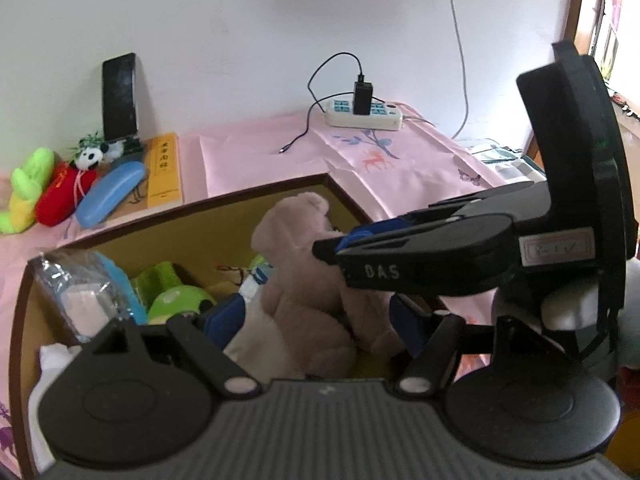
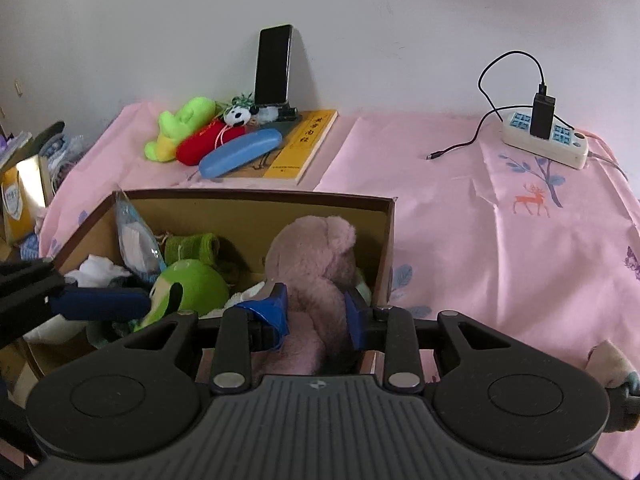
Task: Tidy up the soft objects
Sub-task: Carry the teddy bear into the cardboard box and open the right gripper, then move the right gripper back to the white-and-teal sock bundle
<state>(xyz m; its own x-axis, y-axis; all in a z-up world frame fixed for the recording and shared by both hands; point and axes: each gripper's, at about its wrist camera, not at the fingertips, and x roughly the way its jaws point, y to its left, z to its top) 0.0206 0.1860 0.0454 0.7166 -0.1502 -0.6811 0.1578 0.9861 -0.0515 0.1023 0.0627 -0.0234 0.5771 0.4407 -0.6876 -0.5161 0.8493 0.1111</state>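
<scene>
Right tool angled down, pads pinching pink bear w/in box.

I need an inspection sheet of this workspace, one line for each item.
Surface: pink cloth with printed deer.
Job's things: pink bear and green plush in cardboard box; more plush toys by the wall.
Clutter: book, blue case, phone.
Grippers: right gripper around the bear; left gripper open over the box.
Cables: charger cable on power strip.
Surroundings: white wall, window.
</scene>
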